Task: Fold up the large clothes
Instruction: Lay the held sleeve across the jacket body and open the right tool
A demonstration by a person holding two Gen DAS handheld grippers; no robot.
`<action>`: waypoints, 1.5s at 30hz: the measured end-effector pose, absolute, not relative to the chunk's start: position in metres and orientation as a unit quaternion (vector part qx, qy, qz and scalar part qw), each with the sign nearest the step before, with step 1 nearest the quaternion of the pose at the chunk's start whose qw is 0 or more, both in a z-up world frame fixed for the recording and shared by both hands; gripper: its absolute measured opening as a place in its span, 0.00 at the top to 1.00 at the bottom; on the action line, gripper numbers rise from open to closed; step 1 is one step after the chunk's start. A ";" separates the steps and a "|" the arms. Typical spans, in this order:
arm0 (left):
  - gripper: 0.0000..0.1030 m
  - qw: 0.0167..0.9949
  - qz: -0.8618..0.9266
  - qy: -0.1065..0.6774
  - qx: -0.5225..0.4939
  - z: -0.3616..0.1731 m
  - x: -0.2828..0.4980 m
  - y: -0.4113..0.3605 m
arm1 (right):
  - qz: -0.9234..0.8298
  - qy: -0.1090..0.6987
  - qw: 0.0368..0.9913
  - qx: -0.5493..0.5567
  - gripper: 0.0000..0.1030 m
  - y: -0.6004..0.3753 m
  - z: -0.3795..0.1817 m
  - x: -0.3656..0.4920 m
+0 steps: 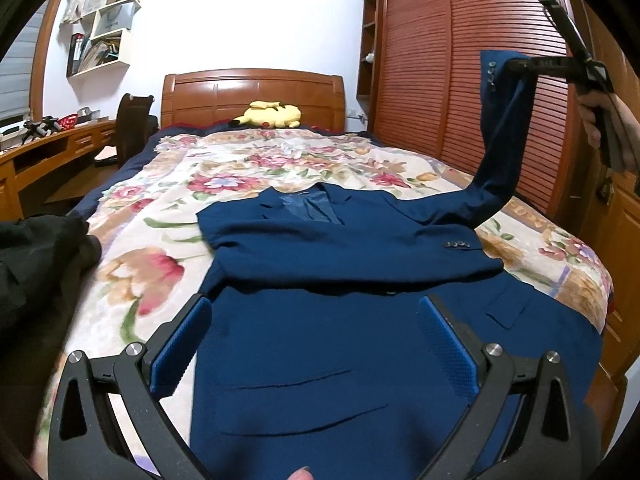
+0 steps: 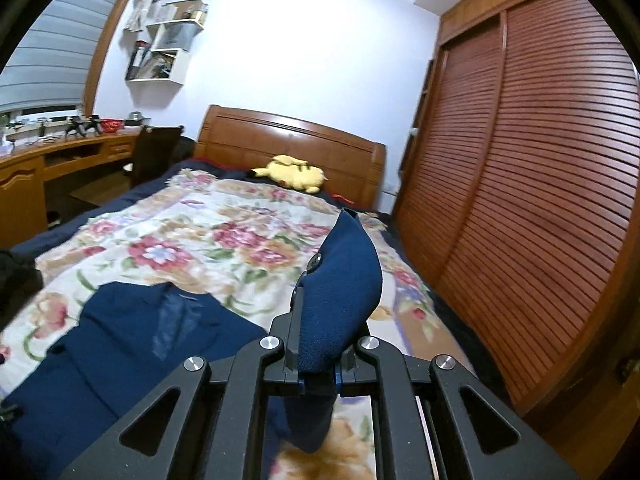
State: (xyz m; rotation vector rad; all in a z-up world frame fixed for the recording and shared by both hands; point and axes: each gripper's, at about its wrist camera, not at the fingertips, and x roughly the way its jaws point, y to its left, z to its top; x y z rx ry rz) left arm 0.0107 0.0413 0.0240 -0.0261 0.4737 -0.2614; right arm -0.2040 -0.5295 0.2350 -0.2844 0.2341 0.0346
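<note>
A dark blue suit jacket (image 1: 352, 264) lies face up on the floral bedspread (image 1: 160, 240), one sleeve folded across its chest. My left gripper (image 1: 316, 316) hovers open just above the jacket's lower part, its blue pads (image 1: 444, 336) wide apart with nothing gripped between them. At the upper right, my right gripper (image 1: 516, 65) holds the other sleeve (image 1: 500, 140) up off the bed by its buttoned cuff. In the right wrist view the right gripper (image 2: 320, 280) is shut on that sleeve cuff (image 2: 344, 292), which drapes over and hides the fingertips. The jacket body (image 2: 120, 344) lies below to the left.
A yellow plush toy (image 1: 272, 114) rests by the wooden headboard (image 1: 252, 92). Louvred wardrobe doors (image 1: 460, 80) run close along the bed's right side. A desk (image 1: 52, 148) and chair (image 1: 132, 128) stand at the left. Dark clothing (image 1: 40, 256) lies at the bed's left edge.
</note>
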 end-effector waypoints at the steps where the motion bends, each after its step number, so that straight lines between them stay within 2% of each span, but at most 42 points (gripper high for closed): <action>1: 0.00 0.964 -0.127 0.234 -0.012 0.024 0.009 0.042 | 0.025 0.114 0.983 -0.144 0.91 -0.527 0.235 -0.204; 19: 0.00 0.970 -0.076 0.229 -0.024 0.025 -0.006 0.083 | 0.189 0.107 0.961 -0.172 0.91 -0.502 0.212 -0.233; 25: 0.00 0.972 -0.064 0.226 -0.020 0.025 -0.012 0.090 | 0.214 0.148 0.954 -0.150 0.91 -0.527 0.181 -0.219; 35: 0.00 0.970 -0.047 0.239 -0.021 0.019 -0.017 0.102 | 0.220 0.252 0.939 -0.077 0.91 -0.580 0.084 -0.173; 41: 0.00 0.968 -0.041 0.245 -0.029 0.016 -0.025 0.110 | 0.245 0.278 0.926 -0.068 0.91 -0.578 0.065 -0.170; 44: 0.00 0.967 -0.041 0.249 -0.036 0.013 -0.030 0.114 | 0.241 0.289 0.923 -0.082 0.85 -0.570 0.068 -0.170; 45: 0.00 0.967 -0.042 0.250 -0.037 0.013 -0.031 0.115 | 0.240 0.289 0.923 -0.085 0.80 -0.570 0.070 -0.170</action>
